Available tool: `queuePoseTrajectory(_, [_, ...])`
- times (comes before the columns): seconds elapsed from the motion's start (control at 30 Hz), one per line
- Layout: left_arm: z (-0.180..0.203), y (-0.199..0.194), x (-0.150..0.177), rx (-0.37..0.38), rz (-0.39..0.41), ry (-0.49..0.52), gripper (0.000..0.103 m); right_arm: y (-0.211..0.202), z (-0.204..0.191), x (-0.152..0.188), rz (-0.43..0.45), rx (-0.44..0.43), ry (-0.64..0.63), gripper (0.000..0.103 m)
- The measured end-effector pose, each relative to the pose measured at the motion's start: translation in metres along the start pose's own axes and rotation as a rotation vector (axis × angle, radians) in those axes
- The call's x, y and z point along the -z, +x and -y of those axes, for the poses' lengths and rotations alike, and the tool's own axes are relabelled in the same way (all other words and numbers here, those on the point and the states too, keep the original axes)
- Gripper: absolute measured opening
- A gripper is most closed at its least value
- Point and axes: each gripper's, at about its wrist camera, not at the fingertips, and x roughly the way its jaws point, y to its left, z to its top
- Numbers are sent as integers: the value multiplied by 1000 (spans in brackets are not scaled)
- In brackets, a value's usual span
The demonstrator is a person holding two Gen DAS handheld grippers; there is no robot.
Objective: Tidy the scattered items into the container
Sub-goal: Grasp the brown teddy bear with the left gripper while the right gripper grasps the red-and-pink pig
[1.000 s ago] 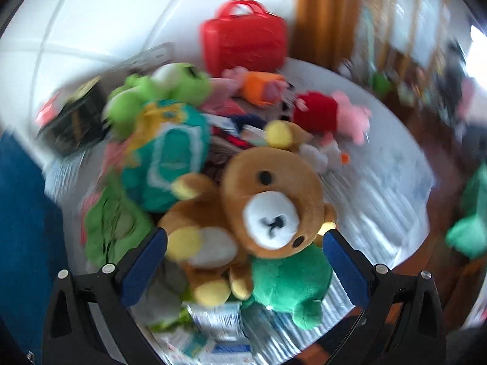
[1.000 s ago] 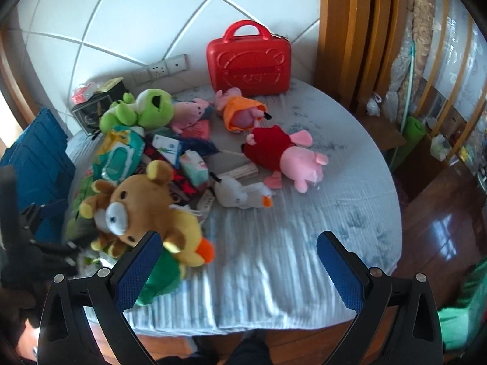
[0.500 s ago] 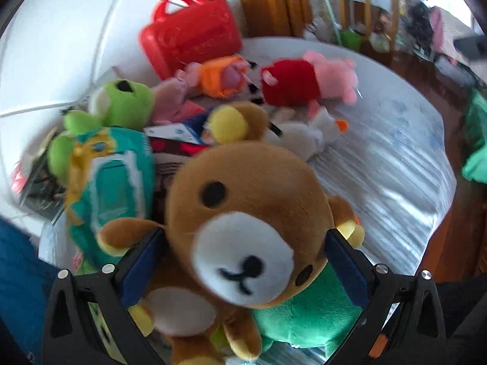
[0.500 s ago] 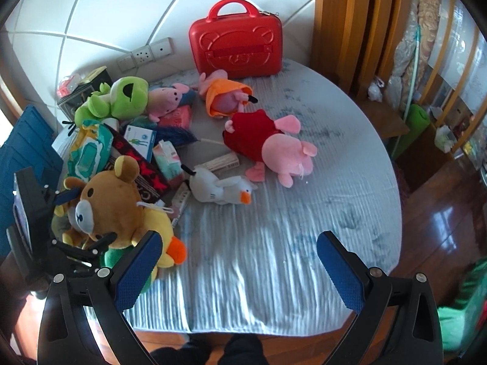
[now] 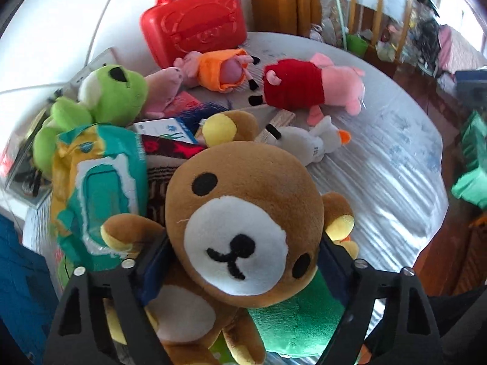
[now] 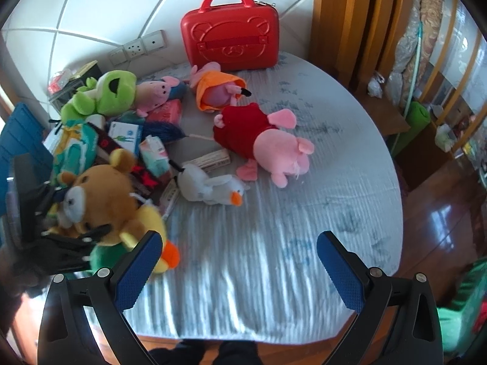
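A brown teddy bear (image 5: 243,213) fills the left wrist view, lying on a green plush (image 5: 292,322) in a pile of toys. My left gripper (image 5: 243,261) straddles the bear's head and its jaws are closing, with the blue pads (image 5: 152,270) touching both sides of the head. In the right wrist view the bear (image 6: 100,194) sits at the left with the left gripper (image 6: 57,213) around it. My right gripper (image 6: 237,270) is open over bare grey-white cloth (image 6: 274,243), holding nothing. A shut red case (image 6: 229,30) stands at the back.
A pink pig in red (image 6: 261,140), a white duck (image 6: 210,185), an orange-hooded plush (image 6: 219,91), a green frog (image 6: 106,94), wipes (image 5: 97,188) and small boxes lie about. A blue crate (image 6: 21,133) is at the left edge. Wooden floor lies to the right.
The left gripper came down over the bear, which now fills its view, and its jaws narrowed onto the head. The right gripper sank and drifted slightly, staying open.
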Motion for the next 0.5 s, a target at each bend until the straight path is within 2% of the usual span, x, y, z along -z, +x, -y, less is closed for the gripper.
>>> queuePoseTrajectory(0.17, [-13, -21, 0, -10, 22, -84, 80, 38, 12, -29, 17, 40, -63, 103])
queuePoseTrajectory(0.37, [-22, -49, -3, -73, 44, -143, 80, 112, 14, -81, 15, 126, -179, 103])
queuePoseTrajectory(0.5, [-27, -64, -4, -110, 45, -192, 80, 171, 4, -103, -30, 159, -292, 103])
